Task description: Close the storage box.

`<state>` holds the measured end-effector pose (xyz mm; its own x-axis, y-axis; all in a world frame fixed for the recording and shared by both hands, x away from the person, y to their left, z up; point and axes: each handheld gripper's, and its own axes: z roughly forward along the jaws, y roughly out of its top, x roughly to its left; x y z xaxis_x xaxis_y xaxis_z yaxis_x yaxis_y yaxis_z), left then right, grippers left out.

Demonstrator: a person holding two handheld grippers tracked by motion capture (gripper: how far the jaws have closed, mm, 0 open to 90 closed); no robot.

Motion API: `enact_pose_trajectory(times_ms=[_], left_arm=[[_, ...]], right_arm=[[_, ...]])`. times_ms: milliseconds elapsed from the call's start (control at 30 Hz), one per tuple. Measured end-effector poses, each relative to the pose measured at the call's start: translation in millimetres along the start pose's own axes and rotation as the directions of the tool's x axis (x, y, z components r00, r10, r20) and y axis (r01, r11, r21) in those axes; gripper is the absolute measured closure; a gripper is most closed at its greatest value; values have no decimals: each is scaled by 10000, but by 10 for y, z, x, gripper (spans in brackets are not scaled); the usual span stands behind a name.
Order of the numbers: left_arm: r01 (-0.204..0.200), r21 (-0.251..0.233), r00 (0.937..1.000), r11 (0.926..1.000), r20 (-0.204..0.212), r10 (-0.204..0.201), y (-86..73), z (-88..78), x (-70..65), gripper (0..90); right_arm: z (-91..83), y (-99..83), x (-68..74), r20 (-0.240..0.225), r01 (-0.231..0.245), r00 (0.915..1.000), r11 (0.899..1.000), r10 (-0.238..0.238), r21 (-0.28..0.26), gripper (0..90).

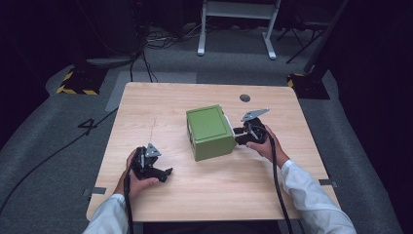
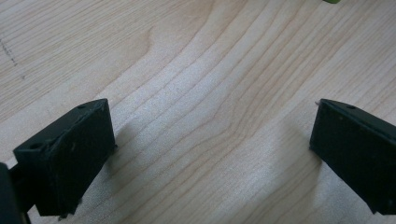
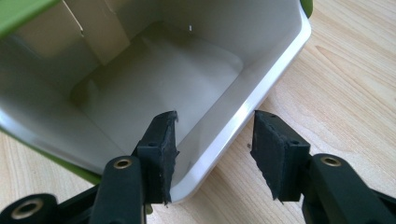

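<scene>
At desk (image 1: 160, 200) centre lay a green box (image 1: 209, 131), seemingly light, stiff, thin-walled; at its three o'clock the right hand-held gripper (image 3: 215, 154) straddled its rim, jaws apart; left hand-held gripper (image 2: 210, 154) wide, empty.

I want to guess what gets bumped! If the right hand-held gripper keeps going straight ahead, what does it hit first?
Probably the green box. The right hand-held gripper already straddles its white rim, one jaw inside the opening and one outside, so the rim or that wall comes first. Depth is hard to judge.
</scene>
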<state>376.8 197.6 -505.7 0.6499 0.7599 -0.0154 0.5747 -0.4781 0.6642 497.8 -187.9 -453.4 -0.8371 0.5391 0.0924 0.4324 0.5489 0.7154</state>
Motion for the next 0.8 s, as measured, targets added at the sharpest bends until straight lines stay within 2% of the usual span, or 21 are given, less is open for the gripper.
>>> enact_pose_trajectory(times_ms=[233, 367, 800], left_arm=[[18, 2, 10000, 10000, 3, -18, 0, 1, -4, 2], [11, 1, 10000, 10000, -8, -11, 1, 0, -3, 3], [16, 2, 10000, 10000, 23, -16, 0, 1, -4, 2]], right_arm=[[-10, 16, 34, 36, 85, 10000, 10000, -85, -33, 516], [-3, 19, 39, -3, 73, 10000, 10000, -73, -12, 483], [-137, 36, 21, 838, 500, 9952, 9987, -502, 42, 369]])
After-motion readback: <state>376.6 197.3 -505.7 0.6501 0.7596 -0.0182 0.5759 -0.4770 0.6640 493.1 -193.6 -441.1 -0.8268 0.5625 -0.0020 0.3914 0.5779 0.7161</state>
